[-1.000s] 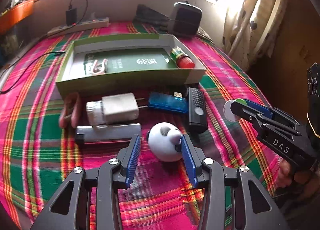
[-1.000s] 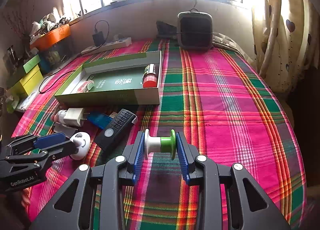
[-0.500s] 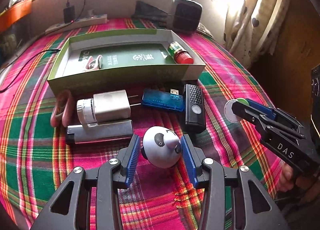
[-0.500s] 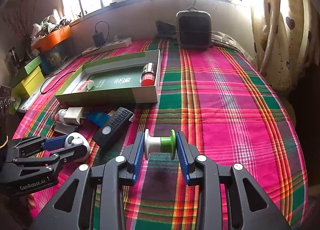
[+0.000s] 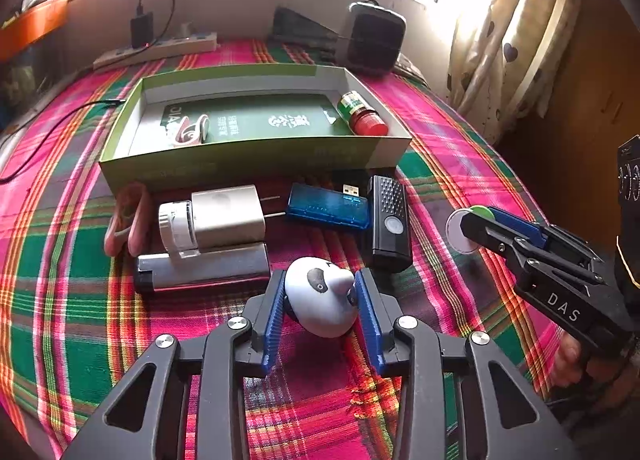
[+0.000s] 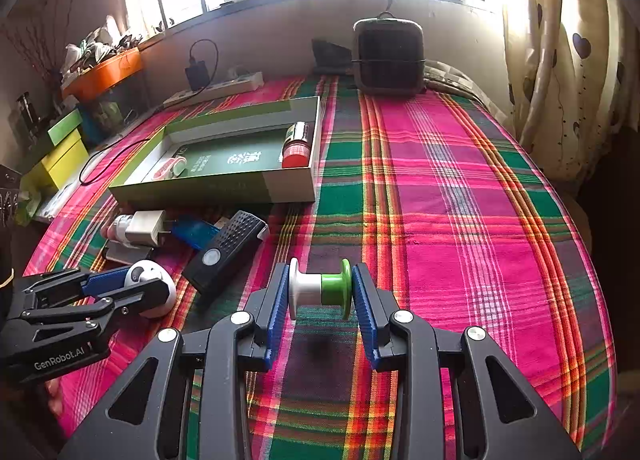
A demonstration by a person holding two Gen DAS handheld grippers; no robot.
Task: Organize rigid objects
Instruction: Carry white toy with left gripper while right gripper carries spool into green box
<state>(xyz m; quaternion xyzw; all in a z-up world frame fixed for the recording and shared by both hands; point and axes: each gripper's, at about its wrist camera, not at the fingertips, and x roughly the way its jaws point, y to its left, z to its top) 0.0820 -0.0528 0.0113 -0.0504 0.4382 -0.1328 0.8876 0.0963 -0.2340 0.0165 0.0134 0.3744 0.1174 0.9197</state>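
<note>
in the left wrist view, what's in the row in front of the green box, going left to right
pink clip → white charger → blue usb stick → black remote → white and green spool in the right claw

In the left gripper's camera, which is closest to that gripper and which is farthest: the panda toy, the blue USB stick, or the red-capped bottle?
1. Panda toy, between the left gripper pads.
2. Blue USB stick, farther back, before the box.
3. Red-capped bottle, farthest, inside the green box at its right end.
</note>
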